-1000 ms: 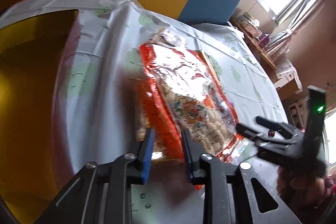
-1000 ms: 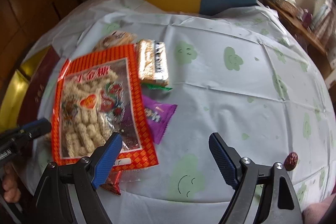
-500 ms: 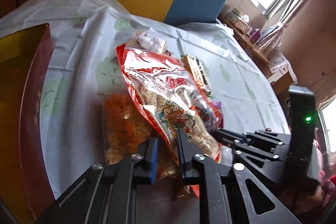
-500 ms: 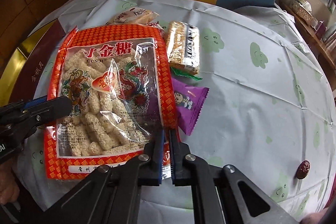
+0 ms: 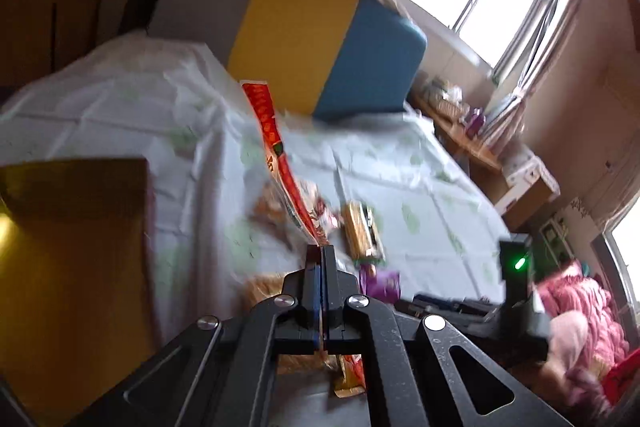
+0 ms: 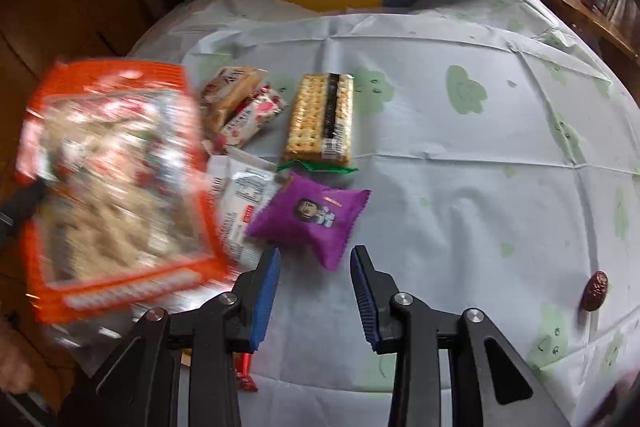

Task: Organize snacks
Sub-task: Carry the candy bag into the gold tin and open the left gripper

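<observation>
My left gripper point(image 5: 322, 251) is shut on the edge of a large orange bag of puffed-rice sticks point(image 5: 276, 147), which hangs raised above the table and shows edge-on. In the right wrist view the same bag point(image 6: 112, 187) is blurred at the left, off the cloth. My right gripper point(image 6: 316, 259) hovers low over the table, its jaws opening with nothing between them. A purple packet point(image 6: 308, 215) lies just ahead of its fingertips. Beyond that are a cracker pack point(image 6: 320, 119), a white packet point(image 6: 244, 203) and two small wrapped snacks point(image 6: 234, 95).
A gold-lined dark red box point(image 5: 72, 247) sits at the table's left side. A red date point(image 6: 597, 290) lies alone on the cloud-print cloth point(image 6: 460, 167) at the right. A grey, yellow and blue chair back point(image 5: 320, 47) stands behind the table.
My left gripper closed on the orange bag's edge and lifted it, uncovering the white packet. My right gripper closed near the bag's lower edge, then parted its jaws again.
</observation>
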### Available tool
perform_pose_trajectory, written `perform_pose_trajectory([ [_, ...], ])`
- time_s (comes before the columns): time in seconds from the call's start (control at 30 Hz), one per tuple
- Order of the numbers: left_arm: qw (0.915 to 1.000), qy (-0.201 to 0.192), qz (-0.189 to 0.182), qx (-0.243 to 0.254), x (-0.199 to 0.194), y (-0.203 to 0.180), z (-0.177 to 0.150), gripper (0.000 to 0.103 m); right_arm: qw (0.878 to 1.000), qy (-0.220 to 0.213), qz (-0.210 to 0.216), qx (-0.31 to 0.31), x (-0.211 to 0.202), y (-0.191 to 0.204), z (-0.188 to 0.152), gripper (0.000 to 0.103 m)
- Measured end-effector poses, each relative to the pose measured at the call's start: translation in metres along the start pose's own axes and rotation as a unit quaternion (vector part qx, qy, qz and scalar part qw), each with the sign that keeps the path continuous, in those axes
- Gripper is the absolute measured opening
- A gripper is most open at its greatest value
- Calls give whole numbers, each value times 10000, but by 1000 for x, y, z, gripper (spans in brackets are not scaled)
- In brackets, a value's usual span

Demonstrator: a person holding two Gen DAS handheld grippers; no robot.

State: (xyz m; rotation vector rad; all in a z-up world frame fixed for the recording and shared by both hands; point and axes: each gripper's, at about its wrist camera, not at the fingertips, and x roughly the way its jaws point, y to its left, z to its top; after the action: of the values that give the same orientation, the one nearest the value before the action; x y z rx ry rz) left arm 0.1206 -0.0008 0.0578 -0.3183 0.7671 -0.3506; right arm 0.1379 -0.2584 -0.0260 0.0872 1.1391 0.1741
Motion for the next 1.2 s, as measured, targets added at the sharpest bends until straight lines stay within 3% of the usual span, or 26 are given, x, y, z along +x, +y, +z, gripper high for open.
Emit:
perform_pose_trajectory([
  [0.33,9970,-512,337,-471,-78,60,26,0,9993,31,-234,-292,6,7,-4,37],
  [0.5,9922,-649,819,-684,-108,102,22,0,9995,-40,-190,-246,4,6,-1,37],
  [0.67,9832,-242,1604,-840,-89,146,6,0,9991,-35,-202,-370,6,11,-1,37],
  [0.8,9754,-113,1916,-1087,-72,165,-6,1,9989,-36,-234,-414,7,12,-3,37],
  [0.9,9780,-63,1711,-1189,-64,167,-9,8,9995,-27,9,-313,6,11,-3,37],
  [1.0,9783,27,1674,-1218,-51,165,-6,11,9993,-39,-4,-360,7,13,-3,37],
  [1.07,9784,72,1670,-1212,-43,160,-4,18,9993,23,-52,-367,10,13,-3,37],
  [1.13,9784,136,1675,-1205,-34,156,-4,36,9993,10,-96,-373,10,13,-3,37],
  [1.2,9761,282,1733,-1282,-23,153,-5,37,9994,-15,-92,-342,9,12,-3,37],
])
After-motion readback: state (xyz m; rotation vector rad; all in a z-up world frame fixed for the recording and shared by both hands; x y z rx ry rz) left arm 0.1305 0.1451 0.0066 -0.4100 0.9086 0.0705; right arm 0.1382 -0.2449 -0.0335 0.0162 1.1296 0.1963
